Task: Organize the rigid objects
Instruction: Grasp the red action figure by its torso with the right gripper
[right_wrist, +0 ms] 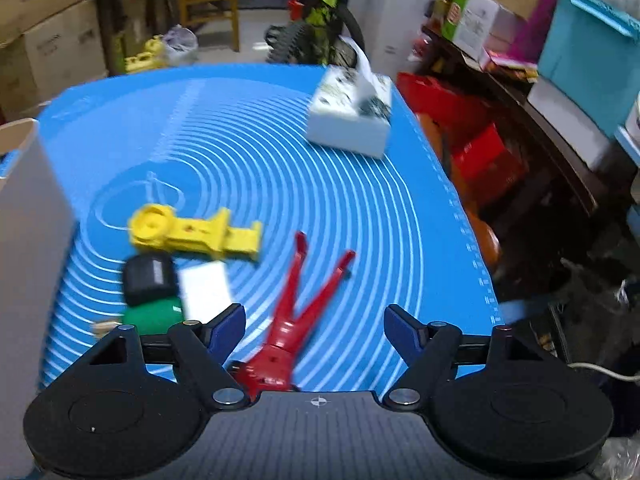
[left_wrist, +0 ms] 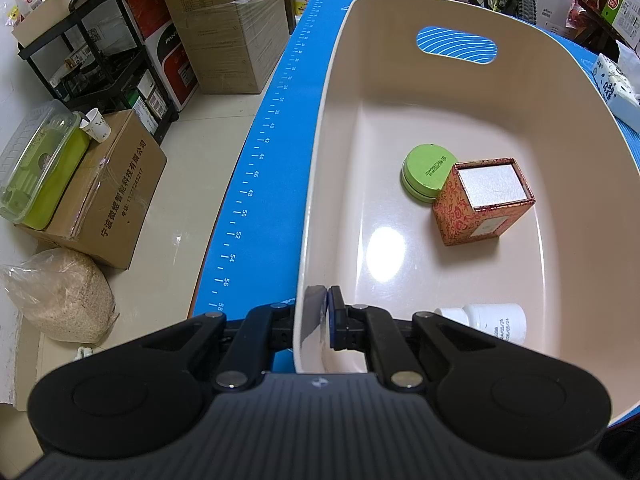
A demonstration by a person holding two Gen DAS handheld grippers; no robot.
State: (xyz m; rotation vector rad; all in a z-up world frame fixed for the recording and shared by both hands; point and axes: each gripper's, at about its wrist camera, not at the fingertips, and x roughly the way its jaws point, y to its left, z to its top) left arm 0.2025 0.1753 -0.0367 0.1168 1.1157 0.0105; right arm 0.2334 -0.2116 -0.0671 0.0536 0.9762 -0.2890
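My left gripper point(left_wrist: 318, 320) is shut on the near left rim of a beige plastic basin point(left_wrist: 320, 184). In the basin lie a green round tin point(left_wrist: 426, 178), a red patterned square box point(left_wrist: 486, 202) and a white bottle point(left_wrist: 490, 320). My right gripper point(right_wrist: 315, 328) is open and empty above the blue mat point(right_wrist: 280, 152). Between and just ahead of its fingers lies a red plier-like tool point(right_wrist: 296, 320). To the left lie a yellow plastic part point(right_wrist: 192, 234), a black and green bottle point(right_wrist: 150, 292) and a white block point(right_wrist: 206, 288). The basin's outer wall point(right_wrist: 24, 216) shows at far left.
A tissue box point(right_wrist: 350, 114) stands at the mat's far right; it also shows in the left wrist view point(left_wrist: 616, 84). Cardboard boxes point(left_wrist: 112, 188), a black shelf point(left_wrist: 100, 52) and a bag of grain point(left_wrist: 64, 296) stand on the floor left of the table. Red crates point(right_wrist: 476, 148) crowd the right side.
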